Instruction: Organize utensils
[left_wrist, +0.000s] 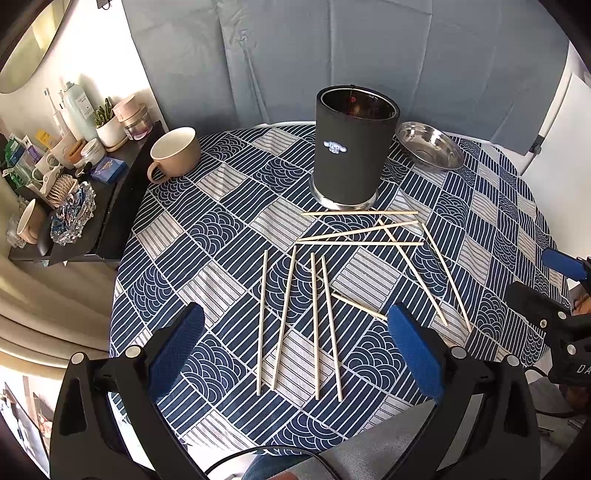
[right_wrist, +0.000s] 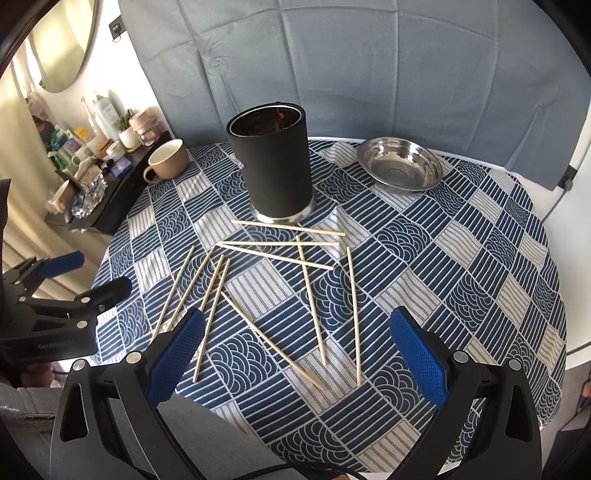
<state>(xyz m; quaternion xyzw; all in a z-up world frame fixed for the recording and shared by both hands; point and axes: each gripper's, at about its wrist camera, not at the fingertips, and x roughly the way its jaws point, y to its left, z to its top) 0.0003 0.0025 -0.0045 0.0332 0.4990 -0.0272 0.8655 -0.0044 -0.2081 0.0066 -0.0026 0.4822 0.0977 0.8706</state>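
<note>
Bench (left_wrist: 229, 192), patterned cloth: loose chopsticks (left_wrist: 316, 325) scattered before upright black holder (left_wrist: 351, 147). Left gripper (left_wrist: 295, 350) and right gripper (right_wrist: 299, 354): jaws spread, empty, above the near edge.

Setting is reading as a home, likely a bedroom or dressing corner doubling as a dining spot. A round table wearing a navy-and-white patterned cloth (left_wrist: 207, 236) is sitting before a grey-blue fabric backdrop (left_wrist: 332, 55). Beside it, a dark side shelf (left_wrist: 122, 184) is carrying toiletries: a pale spray bottle (left_wrist: 78, 110), an electric toothbrush (left_wrist: 55, 110), a small potted succulent (left_wrist: 107, 125), a wooden hairbrush (left_wrist: 62, 188). An oval wall mirror (right_wrist: 62, 44) is hanging above.
</note>
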